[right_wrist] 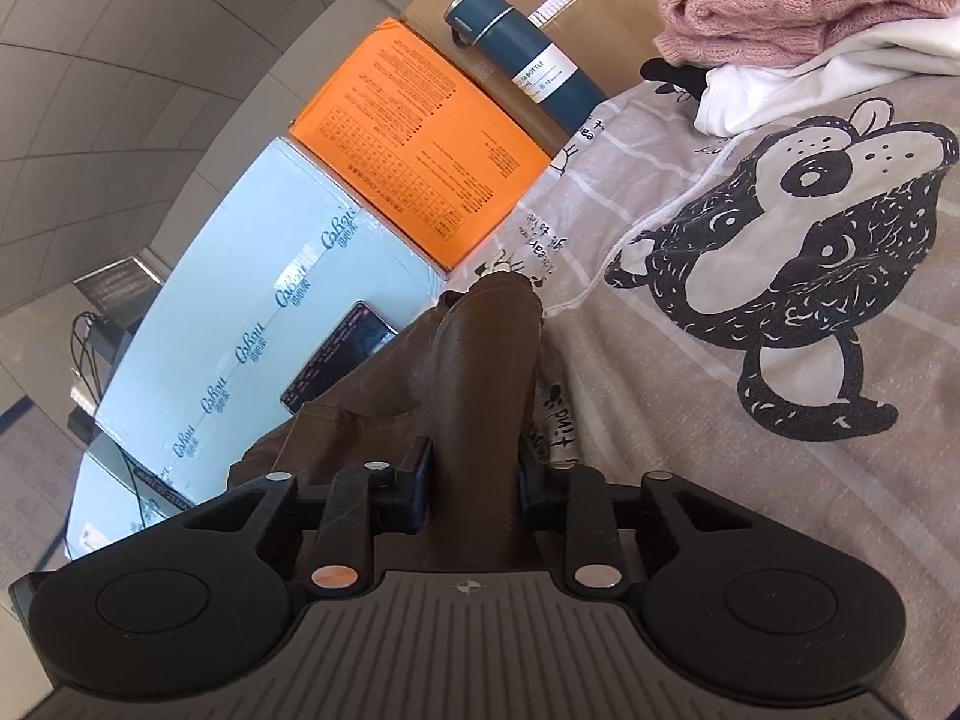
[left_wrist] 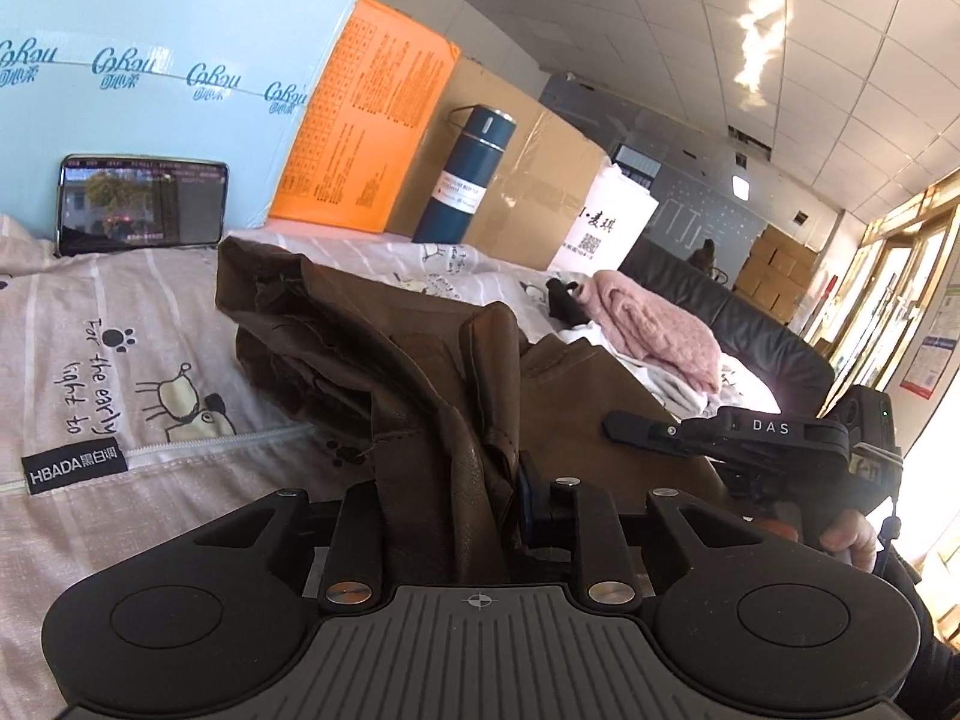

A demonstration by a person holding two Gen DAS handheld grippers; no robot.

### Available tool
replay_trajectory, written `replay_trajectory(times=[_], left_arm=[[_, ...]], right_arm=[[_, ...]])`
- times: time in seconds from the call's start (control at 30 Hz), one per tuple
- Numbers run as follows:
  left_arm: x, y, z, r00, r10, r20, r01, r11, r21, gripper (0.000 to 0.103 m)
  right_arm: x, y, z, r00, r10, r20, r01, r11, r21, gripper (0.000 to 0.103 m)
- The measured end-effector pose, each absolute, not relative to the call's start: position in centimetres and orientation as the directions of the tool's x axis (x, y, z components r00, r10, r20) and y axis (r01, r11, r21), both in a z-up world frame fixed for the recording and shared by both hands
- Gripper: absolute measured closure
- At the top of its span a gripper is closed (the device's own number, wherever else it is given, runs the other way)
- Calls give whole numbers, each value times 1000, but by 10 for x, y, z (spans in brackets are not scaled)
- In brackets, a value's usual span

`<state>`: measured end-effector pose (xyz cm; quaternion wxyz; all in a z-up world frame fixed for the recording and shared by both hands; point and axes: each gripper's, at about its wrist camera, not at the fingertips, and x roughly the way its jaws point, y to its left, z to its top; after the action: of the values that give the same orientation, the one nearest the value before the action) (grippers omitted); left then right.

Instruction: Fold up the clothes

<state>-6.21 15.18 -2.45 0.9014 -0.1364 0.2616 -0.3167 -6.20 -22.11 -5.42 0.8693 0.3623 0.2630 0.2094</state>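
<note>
A brown leather-like garment (left_wrist: pixel 384 354) lies crumpled on a pink patterned bed sheet (left_wrist: pixel 120 360). My left gripper (left_wrist: pixel 447 516) is shut on a bunched fold of it. My right gripper (right_wrist: pixel 471 498) is shut on another fold of the same brown garment (right_wrist: pixel 480 372), held a little above the sheet (right_wrist: pixel 750 480). The right gripper also shows in the left wrist view (left_wrist: pixel 750 438), to the right over the garment, with a hand behind it.
A pink sweater (left_wrist: pixel 654 324) on white clothes lies at the far right. A blue bottle (left_wrist: pixel 465 174), an orange box (left_wrist: pixel 366 126), a light blue box (left_wrist: pixel 168 60) and a cardboard box (left_wrist: pixel 540 174) line the back. A phone (left_wrist: pixel 141 204) leans there.
</note>
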Motion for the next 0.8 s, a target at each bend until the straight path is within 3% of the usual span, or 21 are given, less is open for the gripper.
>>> replay_trajectory(times=[0.3, 0.8], left_arm=[[-112, 210, -2, 765, -564, -311, 435, 808, -396, 83], [-199, 348, 38, 972, -209, -103, 148, 896, -420, 83]], right_arm=[[-74, -154, -23, 704, 672, -231, -301, 576, 760, 89], [-54, 49, 49, 459, 878, -136, -616, 425, 663, 89]])
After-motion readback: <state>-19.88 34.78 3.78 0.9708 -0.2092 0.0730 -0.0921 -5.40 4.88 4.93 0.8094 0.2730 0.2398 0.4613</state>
